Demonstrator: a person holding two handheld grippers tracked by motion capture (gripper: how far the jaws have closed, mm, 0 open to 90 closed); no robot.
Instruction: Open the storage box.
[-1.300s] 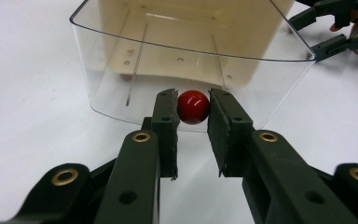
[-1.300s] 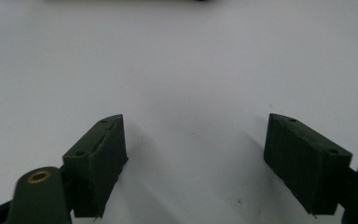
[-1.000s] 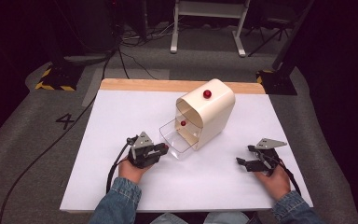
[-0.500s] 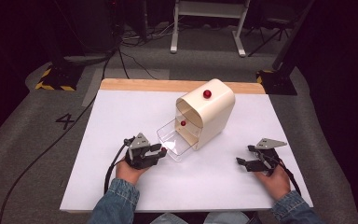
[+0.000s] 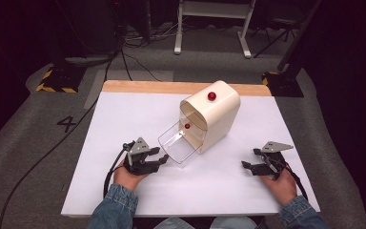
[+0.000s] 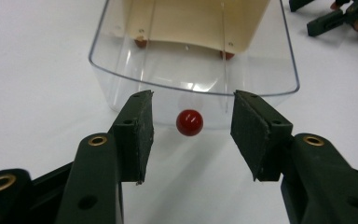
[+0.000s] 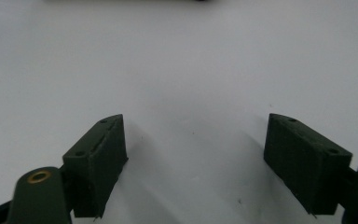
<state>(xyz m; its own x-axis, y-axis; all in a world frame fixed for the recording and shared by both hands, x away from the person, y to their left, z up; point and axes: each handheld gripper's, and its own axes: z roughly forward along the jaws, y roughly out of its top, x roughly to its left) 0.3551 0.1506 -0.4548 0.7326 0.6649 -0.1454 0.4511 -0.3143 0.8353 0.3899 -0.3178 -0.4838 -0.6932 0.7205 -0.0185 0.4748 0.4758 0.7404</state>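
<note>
We see left gripper [image 6: 189, 135] jaws just opened off red knob [image 6: 189, 122]; knob sits free between pads, untouched. Clear drawer [image 5: 177, 144] pulled out of cream box [image 5: 218, 114] at table [image 5: 124, 114] centre, so pull looks finished. Right gripper [image 7: 193, 163] wide, empty, near right.

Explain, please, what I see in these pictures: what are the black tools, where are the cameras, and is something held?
A person sits at a white table and holds a hand-held gripper in each hand. One camera looks down from above; one rides on each gripper and looks along its black jaws. On the table stands a cream box with a clear drawer pulled out. The left hand-held gripper has just been opening; the drawer's red knob sits between its pads, untouched. The right hand-held gripper is open over bare table. Nothing is held.
</note>
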